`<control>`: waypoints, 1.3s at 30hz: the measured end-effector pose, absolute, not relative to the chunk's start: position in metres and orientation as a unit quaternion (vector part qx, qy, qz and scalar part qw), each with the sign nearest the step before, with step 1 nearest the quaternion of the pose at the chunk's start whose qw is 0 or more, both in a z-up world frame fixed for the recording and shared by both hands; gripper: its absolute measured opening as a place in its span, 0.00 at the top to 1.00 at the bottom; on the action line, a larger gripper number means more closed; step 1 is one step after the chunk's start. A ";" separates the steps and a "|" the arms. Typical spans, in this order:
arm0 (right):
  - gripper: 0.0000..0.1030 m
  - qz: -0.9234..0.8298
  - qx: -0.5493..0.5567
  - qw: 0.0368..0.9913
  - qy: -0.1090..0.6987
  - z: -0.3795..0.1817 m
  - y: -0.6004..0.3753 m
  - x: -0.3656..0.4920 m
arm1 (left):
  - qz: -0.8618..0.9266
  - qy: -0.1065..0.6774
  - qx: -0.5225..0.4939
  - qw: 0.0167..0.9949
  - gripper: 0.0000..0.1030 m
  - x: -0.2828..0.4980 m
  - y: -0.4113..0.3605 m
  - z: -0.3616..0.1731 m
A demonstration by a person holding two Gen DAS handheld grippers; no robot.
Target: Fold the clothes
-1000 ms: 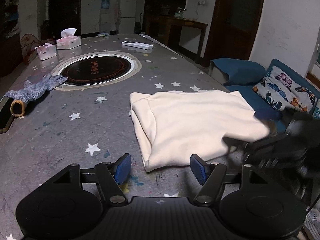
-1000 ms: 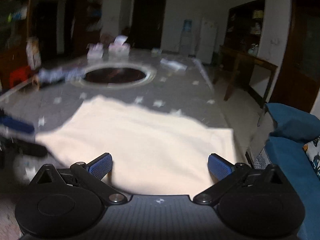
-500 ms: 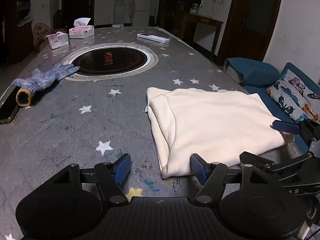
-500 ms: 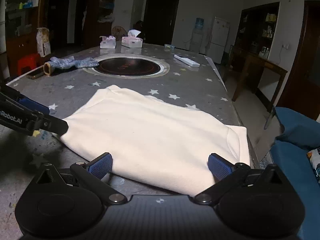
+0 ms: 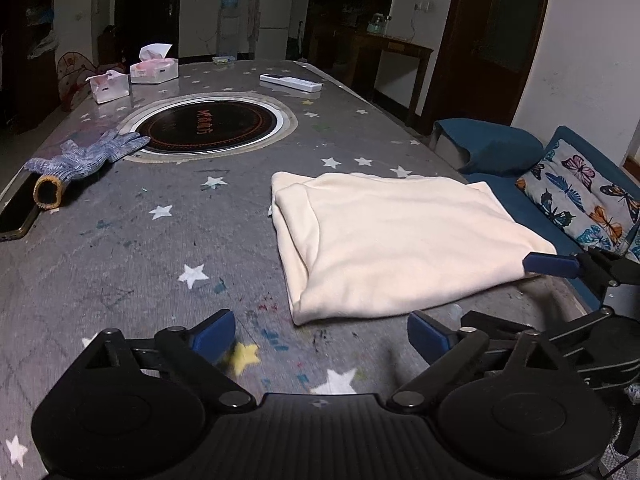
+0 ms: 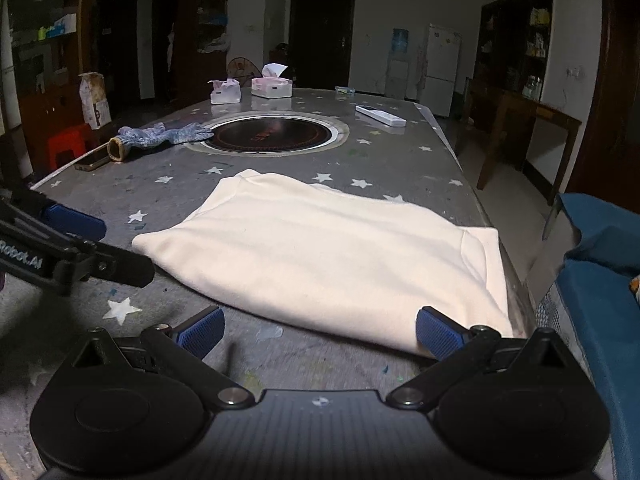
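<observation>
Presently, left to right across the star-patterned table [image 5: 120, 264]: a knit glove [image 5: 80, 158] by the round inset cooktop [image 5: 208, 126], two tissue boxes [image 5: 154, 70] and a remote [image 5: 290, 82] at the far end, then the cream garment [image 5: 392, 244], folded into a flat layered rectangle on the table's right half, its far edge reaching the table's rim beside the blue sofa [image 5: 520, 184].

Left gripper [image 5: 320, 336]: jaws spread wide, holding nothing, hovering just short of the garment's near-left corner.

Right gripper [image 6: 320, 328]: jaws likewise apart and empty. Its right pad [image 6: 438, 338] sits at the garment's near corner; whether it touches the cloth cannot be told.

Handling, as judged: soft, light fleece-like knit, limp, not fragile. Layers will slide and sag if lifted from one point. Best hold is at the two corners of a short edge, pinching all layers together, one gripper per corner, so the fold carries over evenly.
</observation>
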State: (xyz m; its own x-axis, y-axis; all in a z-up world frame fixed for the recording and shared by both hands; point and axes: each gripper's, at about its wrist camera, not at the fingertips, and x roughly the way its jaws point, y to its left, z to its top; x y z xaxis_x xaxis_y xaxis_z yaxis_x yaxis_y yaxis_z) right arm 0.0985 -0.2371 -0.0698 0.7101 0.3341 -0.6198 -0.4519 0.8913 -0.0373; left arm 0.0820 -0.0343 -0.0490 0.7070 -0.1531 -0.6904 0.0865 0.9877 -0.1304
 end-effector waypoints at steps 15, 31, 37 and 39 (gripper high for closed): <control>0.00 0.190 -0.075 0.913 0.352 -0.081 -0.248 0.086 | -0.057 0.395 -0.041 0.916 0.00 0.062 -0.041 -0.061; 0.00 0.166 -0.057 0.918 0.355 -0.089 -0.251 0.083 | -0.043 0.400 -0.004 0.915 0.00 0.056 -0.050 -0.074; 0.00 0.165 -0.055 0.917 0.360 -0.088 -0.251 0.083 | -0.042 0.411 0.026 0.910 0.00 0.058 -0.057 -0.075; 0.00 0.164 -0.056 0.916 0.361 -0.088 -0.250 0.081 | -0.044 0.410 0.021 0.911 0.00 0.058 -0.055 -0.075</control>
